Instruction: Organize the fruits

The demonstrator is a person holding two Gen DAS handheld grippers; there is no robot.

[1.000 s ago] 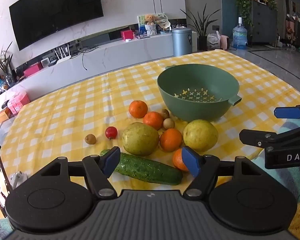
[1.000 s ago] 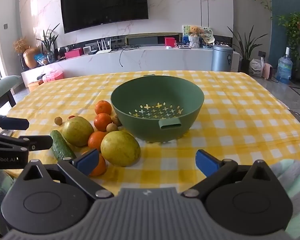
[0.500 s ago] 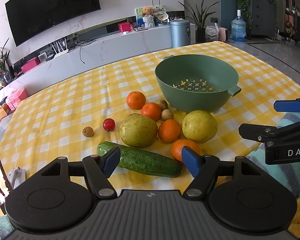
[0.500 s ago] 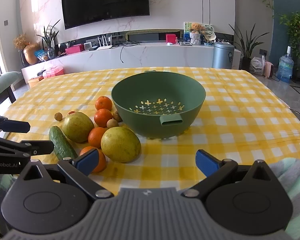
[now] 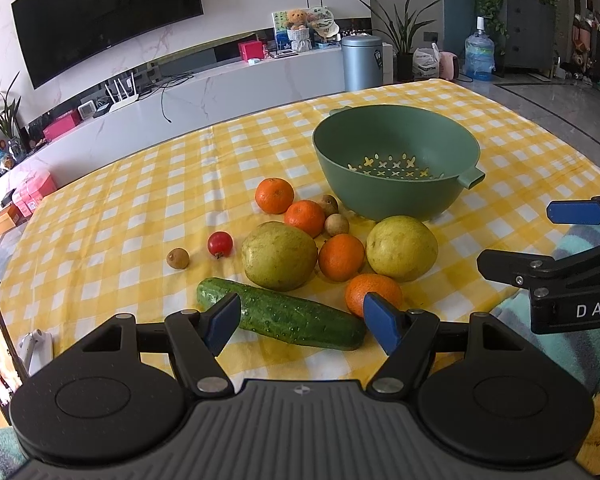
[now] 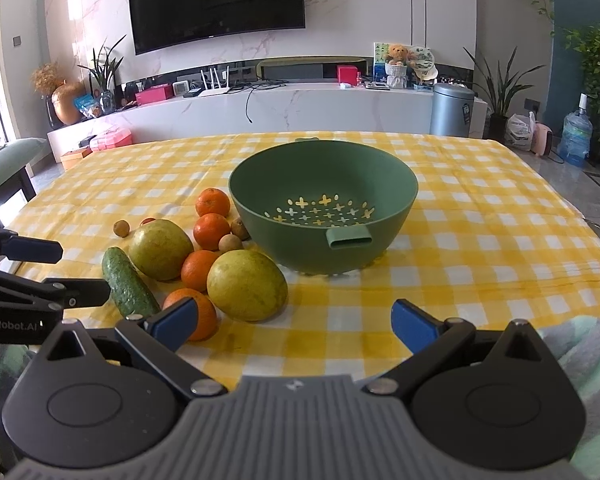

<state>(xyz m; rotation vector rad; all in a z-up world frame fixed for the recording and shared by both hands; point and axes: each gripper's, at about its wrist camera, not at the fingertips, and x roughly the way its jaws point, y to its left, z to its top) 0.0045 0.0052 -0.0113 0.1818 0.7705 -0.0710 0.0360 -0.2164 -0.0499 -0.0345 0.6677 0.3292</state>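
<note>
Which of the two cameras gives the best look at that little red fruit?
The left wrist view: the small red fruit sits in the open on the cloth, fully visible. In the right wrist view only a sliver peeks out behind a large yellow-green fruit.

Tablecloth (image 6: 480, 240): yellow-white check. Bowl (image 6: 396, 216) ahead of right claw: matte green, cross-shaped holes showing yellow/white. Four tangerines, e.g. (image 5: 274, 195): orange. Two big round fruits (image 5: 279, 255), (image 5: 402, 248) ahead of left claw: yellow-green, faint speckle. Cucumber (image 5: 292, 316) just ahead of left claw: dark green, bumpy, pale dots. Small tomato (image 5: 220, 244): red. Small round fruits, e.g. (image 5: 178, 258): tan-brown. Left claw (image 5: 300, 320), right claw (image 6: 296, 320): blue pads, black arms, grey ribbed body. Blanket (image 6: 580, 344) right of right claw: teal-grey stripes.
</note>
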